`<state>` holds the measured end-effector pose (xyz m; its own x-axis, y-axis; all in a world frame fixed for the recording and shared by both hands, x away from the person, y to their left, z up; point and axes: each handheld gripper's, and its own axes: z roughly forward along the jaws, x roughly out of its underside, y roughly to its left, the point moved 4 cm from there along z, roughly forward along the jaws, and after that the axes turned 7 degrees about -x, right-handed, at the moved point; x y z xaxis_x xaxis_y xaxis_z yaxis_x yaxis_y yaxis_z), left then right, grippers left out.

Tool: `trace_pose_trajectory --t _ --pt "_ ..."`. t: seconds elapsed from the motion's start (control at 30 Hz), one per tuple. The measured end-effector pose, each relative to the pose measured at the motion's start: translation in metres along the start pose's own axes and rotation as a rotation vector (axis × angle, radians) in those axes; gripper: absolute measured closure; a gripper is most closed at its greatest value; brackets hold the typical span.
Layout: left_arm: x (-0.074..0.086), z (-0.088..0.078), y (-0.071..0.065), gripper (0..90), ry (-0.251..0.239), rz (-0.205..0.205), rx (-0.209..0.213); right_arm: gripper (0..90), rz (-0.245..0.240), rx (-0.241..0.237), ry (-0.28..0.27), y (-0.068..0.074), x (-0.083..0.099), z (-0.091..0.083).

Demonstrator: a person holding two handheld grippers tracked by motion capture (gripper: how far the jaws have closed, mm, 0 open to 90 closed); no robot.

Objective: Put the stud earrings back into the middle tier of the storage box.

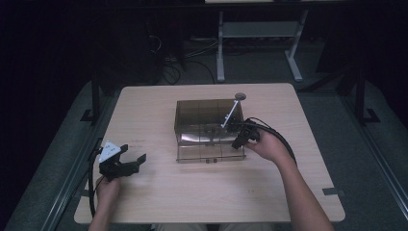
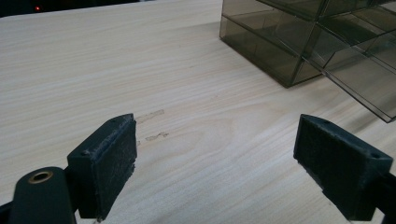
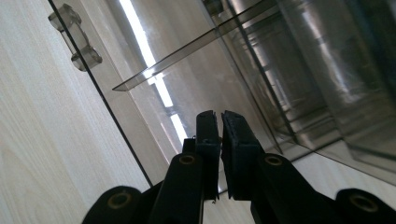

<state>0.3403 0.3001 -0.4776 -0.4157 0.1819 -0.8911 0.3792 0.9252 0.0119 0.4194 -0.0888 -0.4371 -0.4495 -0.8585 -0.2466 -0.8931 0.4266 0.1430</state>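
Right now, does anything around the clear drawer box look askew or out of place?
Yes: the smoked clear drawer box has its bottom drawer pulled out toward the person, where the right gripper hangs, jaws shut. A white stick with a round grey end leans tilted at the box's right side. No spill or damage shows.

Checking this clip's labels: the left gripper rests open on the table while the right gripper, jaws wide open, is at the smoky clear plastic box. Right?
Not quite: the right gripper has its jaws shut, as the right gripper view shows. The left gripper is open, and the plastic box is where the right one works.
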Motion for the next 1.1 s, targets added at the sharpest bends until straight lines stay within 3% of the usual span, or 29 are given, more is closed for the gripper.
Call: trace_pose_trajectory --t 0.67,1.1 --pt "0.0 0.0 0.0 12.8 -0.001 -0.001 -0.001 83.4 -0.004 0.023 0.001 -0.004 0.0 0.002" --pt "0.0 0.0 0.0 12.8 0.0 0.0 -0.001 78.0 -0.015 -0.003 -0.053 0.007 0.009 -0.016"
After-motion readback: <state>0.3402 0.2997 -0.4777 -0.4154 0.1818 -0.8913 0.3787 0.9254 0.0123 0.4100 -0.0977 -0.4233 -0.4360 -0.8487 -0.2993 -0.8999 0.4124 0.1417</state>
